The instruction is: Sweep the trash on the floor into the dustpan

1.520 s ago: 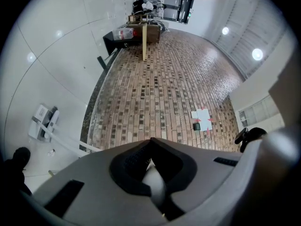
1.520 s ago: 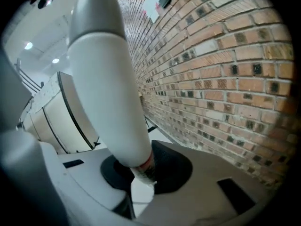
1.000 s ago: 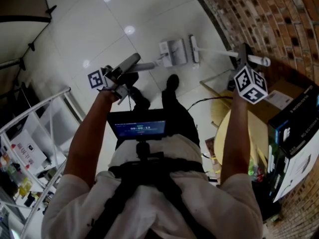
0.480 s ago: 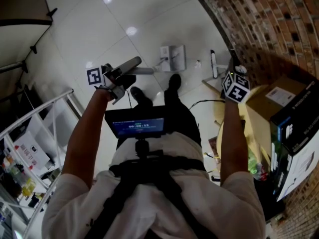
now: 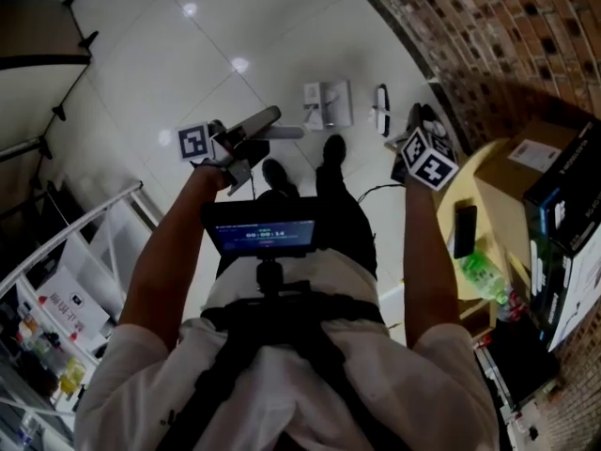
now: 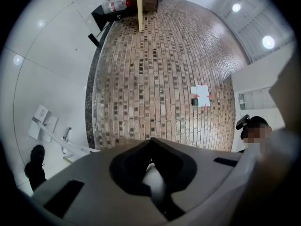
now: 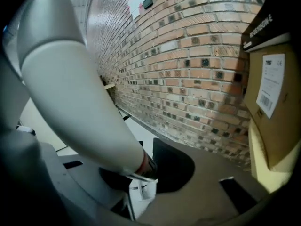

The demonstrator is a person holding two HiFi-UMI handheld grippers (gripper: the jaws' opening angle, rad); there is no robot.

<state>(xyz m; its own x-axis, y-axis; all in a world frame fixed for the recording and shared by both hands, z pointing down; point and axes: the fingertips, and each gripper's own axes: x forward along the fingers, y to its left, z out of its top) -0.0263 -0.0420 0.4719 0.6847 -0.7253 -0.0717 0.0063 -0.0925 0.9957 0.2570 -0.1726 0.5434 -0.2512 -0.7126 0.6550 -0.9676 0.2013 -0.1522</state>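
The dustpan (image 5: pixel 327 104) is set on the white tiled floor (image 5: pixel 188 64), at 12 o'clock from the person's shoes (image 5: pixel 329 148). Its thin dustpan handle (image 5: pixel 289 132) is clamped in the left gripper (image 5: pixel 254 130), whose jaws are closed fully on it. A pale stretch of that handle is seen between them in the left gripper view.

The broom head (image 5: pixel 380 111) is found just at 3 o'clock of the dustpan, close to the brick wall (image 5: pixel 488 26). The thick, pale broom handle (image 7: pixel 80 93) is lodged between the jaws of the right gripper (image 7: pixel 149 169). Those jaws are only slightly parted and have just been opening.

A yellow worktop (image 5: pixel 488 209) is seen at 4 o'clock of the right gripper, with a dark phone (image 5: pixel 463 230) laid on it. Trash on the floor is too small to be made out.
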